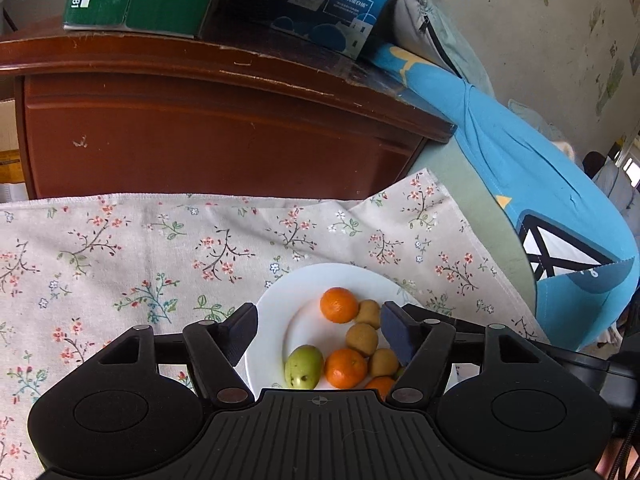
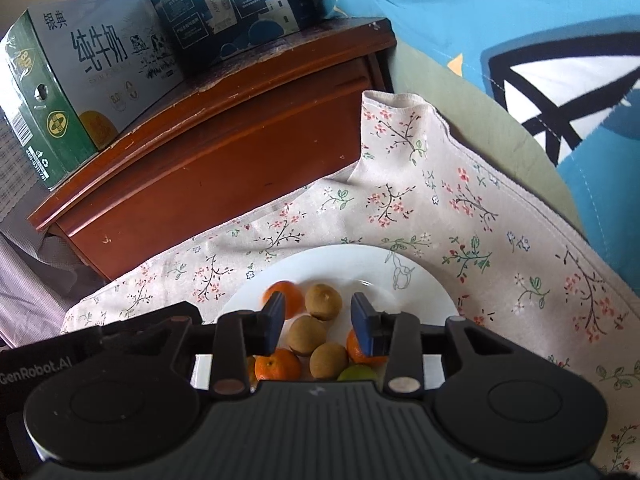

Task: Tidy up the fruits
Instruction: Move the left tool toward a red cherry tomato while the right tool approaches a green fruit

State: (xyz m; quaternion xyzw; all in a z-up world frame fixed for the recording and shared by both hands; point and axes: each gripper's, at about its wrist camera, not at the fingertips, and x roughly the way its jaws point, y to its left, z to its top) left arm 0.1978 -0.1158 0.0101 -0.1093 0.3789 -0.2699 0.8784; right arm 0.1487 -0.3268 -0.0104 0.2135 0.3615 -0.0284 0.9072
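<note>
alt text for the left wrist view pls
Open left tongs hover over a white plate of small fruit: oranges, brown kiwis and one green fruit. The plate sits on a floral cloth before a wooden cabinet.

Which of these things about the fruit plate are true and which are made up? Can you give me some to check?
1. All the fruit sits on a white plate. True.
2. The plate rests on a bare wooden table. False: it rests on a flowery cloth.
3. The left gripper is squeezing an orange. False: its jaws are open and hold nothing.
4. There is one green fruit among the oranges and brown fruits. True.
5. The right gripper is open above the plate. True.
6. The boxes stand on the cloth. False: the green box stands on the wooden cabinet.
</note>
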